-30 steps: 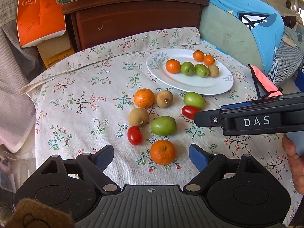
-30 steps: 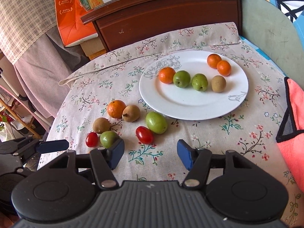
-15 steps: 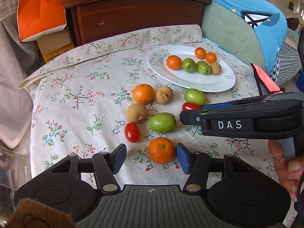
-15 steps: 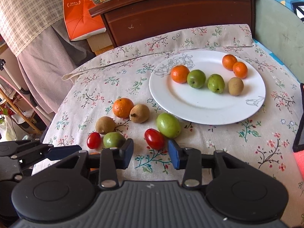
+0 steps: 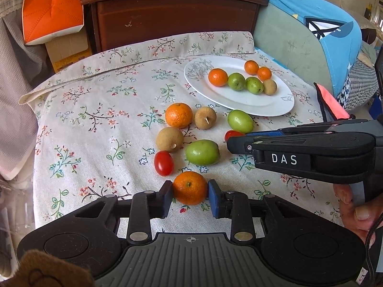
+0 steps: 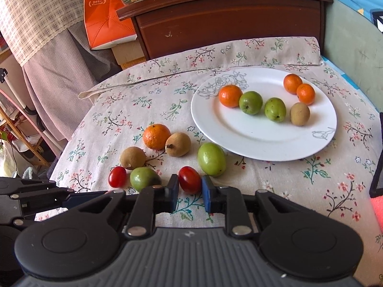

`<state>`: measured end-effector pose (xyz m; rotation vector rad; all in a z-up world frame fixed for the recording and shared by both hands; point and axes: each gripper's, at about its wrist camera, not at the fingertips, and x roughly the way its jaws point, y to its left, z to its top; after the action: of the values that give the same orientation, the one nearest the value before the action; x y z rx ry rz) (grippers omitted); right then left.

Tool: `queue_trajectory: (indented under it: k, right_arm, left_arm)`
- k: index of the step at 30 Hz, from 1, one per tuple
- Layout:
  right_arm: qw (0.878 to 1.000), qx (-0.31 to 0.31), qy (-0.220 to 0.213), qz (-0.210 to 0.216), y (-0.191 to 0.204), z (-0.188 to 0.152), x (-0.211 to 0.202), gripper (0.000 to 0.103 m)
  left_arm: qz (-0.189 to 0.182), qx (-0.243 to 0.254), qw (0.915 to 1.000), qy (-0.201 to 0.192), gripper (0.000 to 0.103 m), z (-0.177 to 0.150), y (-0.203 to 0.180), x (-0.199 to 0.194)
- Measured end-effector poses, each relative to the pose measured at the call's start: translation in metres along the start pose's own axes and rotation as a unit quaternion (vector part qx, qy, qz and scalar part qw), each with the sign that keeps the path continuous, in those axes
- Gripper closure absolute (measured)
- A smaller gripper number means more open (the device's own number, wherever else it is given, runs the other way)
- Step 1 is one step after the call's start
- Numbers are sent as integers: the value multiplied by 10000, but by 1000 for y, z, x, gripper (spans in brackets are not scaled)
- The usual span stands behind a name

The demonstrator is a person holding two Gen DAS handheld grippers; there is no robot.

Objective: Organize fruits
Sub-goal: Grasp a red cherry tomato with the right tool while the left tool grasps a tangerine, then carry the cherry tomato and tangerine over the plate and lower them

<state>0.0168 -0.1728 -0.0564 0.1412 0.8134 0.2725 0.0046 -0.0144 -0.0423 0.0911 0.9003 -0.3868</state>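
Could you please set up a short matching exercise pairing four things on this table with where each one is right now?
Things:
1. nearest mandarin
2. cherry tomato
3. white plate
4. large green fruit

Places:
A. between the right tongs
B. on the tablecloth just off the plate's near rim
C. between the left tongs
D. holding six fruits

Pairs: 1-C, 2-A, 3-D, 4-B

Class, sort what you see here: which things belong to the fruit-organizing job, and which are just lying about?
Belongs to the job:
left gripper closed on a mandarin
right gripper closed on a cherry tomato
white plate with fruit on it
loose green fruit

Lying about:
orange bag
wooden cabinet
pink cloth
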Motion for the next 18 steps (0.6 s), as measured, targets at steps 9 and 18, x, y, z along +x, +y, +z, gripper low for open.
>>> queue_trajectory:
  k: [9, 18]
  right_arm:
    - [9996, -210, -174, 48, 8, 3, -17, 83]
    - [9975, -590, -391, 76, 13, 16, -43, 83]
  left_arm:
    - [-8, -107, 9999, -106, 74, 2, 3, -6]
    - [121, -60, 9987, -499, 74, 16, 3, -18]
